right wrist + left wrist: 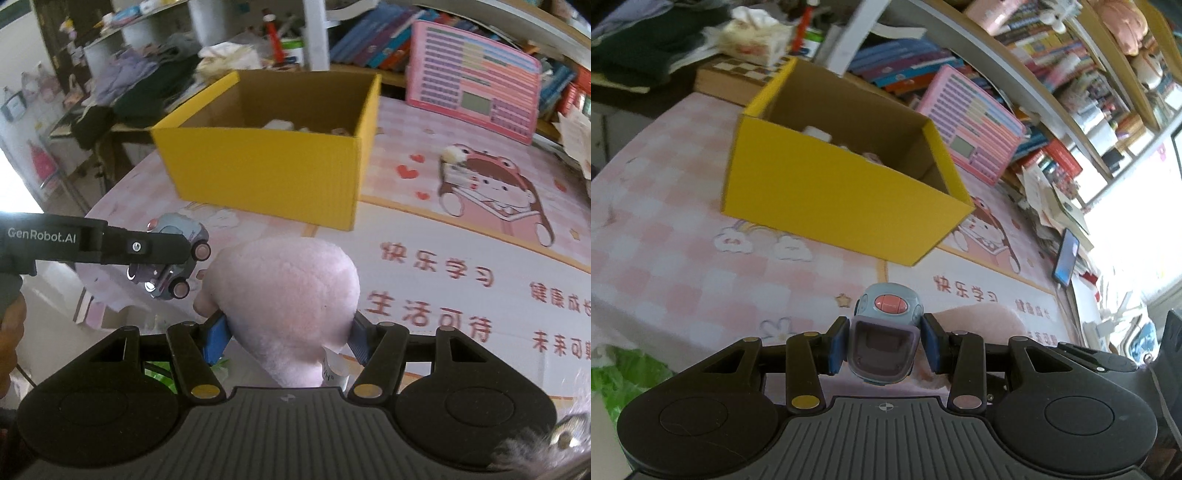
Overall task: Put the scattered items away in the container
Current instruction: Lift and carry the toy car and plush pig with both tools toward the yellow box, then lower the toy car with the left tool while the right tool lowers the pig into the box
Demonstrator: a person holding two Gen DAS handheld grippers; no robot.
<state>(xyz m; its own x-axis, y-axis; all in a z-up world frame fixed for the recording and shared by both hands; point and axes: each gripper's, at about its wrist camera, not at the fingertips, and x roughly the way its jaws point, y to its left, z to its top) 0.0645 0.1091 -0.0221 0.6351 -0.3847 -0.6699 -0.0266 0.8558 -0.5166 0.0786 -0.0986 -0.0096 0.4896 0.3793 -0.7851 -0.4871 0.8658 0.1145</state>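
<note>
The left hand-held gripper (884,345) is clamped on a small blue-grey toy car (886,332), its blue pads pressed against the car's two sides; the car points away from the camera, its pink roof light uppermost, held above the pink-checked worktop (665,258); seen from the right wrist, the same car (173,258) hangs at about 9 o'clock beneath the black finger of the left hand-held gripper (162,251), its pink wheels turned toward the camera. The right hand-held gripper (286,338) is closed around a pale pink plush toy (291,295), which fills the gap between its pads, a white label hanging at its lower edge; in the left wrist view a part of that plush (979,321) shows at 3 o'clock of the car. The yellow cardboard box (831,206) stands open on the worktop at 12 o'clock of both grippers, well apart from them; a few pale items lie inside it, too blurred to name; from the right wrist the box (266,177) sits just beyond the plush. A pink toy keyboard board (476,77) leans upright at 1 o'clock, behind the box, against shelves of books (1052,48).
</note>
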